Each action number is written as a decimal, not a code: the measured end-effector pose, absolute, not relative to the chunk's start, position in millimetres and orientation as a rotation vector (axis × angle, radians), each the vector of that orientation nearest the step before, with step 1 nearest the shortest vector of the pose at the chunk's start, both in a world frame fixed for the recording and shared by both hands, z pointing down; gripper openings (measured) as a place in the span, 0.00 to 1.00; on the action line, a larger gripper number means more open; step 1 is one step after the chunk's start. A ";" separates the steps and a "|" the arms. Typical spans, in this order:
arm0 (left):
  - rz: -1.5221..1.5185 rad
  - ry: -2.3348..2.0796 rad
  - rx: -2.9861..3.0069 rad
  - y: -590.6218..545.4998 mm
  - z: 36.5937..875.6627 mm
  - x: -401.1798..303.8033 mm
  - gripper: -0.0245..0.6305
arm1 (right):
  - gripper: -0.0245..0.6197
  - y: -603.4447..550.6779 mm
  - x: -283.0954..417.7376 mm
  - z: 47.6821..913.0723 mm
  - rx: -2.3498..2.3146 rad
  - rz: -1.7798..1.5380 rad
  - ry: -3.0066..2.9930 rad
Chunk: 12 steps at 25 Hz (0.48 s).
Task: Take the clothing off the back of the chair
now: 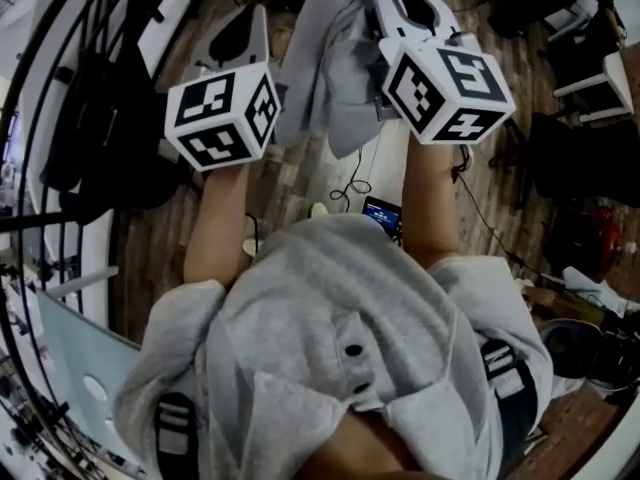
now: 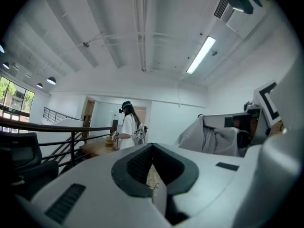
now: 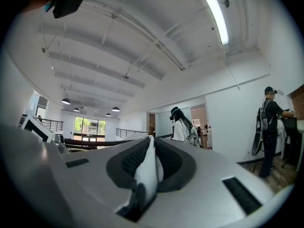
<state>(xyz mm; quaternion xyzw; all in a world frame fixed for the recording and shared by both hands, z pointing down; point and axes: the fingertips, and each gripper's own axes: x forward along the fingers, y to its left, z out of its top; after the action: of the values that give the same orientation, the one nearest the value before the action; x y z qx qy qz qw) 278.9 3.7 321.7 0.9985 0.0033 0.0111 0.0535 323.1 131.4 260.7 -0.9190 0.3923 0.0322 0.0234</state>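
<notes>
Wood floor [image 1: 292, 176] strewn with cables [image 1: 352, 184]; right claw [image 3: 148, 146] clamped on grey garment [image 1: 325, 78], left claw [image 2: 152, 151] narrow alongside.

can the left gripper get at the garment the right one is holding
Probably yes. The garment hangs clamped in the right gripper, close beside the left gripper, with nothing between them. The left jaws look closed, so they would have to open first.
</notes>
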 end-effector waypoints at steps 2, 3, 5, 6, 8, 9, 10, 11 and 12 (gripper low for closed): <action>0.068 0.001 3.047 5.4 333.8 278.5 0.06 | 0.10 133.1 323.3 272.5 -2.841 0.071 1.229; 0.083 -0.005 3.053 6.0 338.3 278.9 0.05 | 0.10 135.0 324.9 276.1 -2.839 0.064 1.233; 0.103 -0.027 3.048 5.1 346.5 280.3 0.05 | 0.10 139.0 331.0 282.8 -2.834 0.052 1.236; 0.111 -0.039 3.044 5.4 350.7 281.2 0.06 | 0.10 142.1 334.5 287.1 -2.829 0.045 1.236; 0.122 -0.056 3.046 10.5 357.4 282.8 0.06 | 0.10 151.7 339.1 295.5 -2.815 0.032 1.238; 0.125 -0.063 3.049 13.9 359.5 282.6 0.06 | 0.10 156.8 339.4 299.5 -2.806 0.025 1.243; 0.125 -0.072 3.049 16.0 360.7 281.1 0.06 | 0.10 160.4 338.1 303.4 -2.797 0.017 1.250; 0.123 -0.082 3.048 16.6 361.4 278.6 0.06 | 0.10 162.1 335.5 306.9 -2.787 0.010 1.258; 0.122 -0.091 3.047 16.0 362.1 275.4 0.05 | 0.10 162.4 332.0 310.2 -2.778 0.005 1.266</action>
<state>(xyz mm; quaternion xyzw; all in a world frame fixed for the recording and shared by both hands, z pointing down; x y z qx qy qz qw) 275.4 16.0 362.1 0.9977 -0.0299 0.0400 0.0456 332.0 162.4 310.2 -0.9091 0.4141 0.0015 0.0443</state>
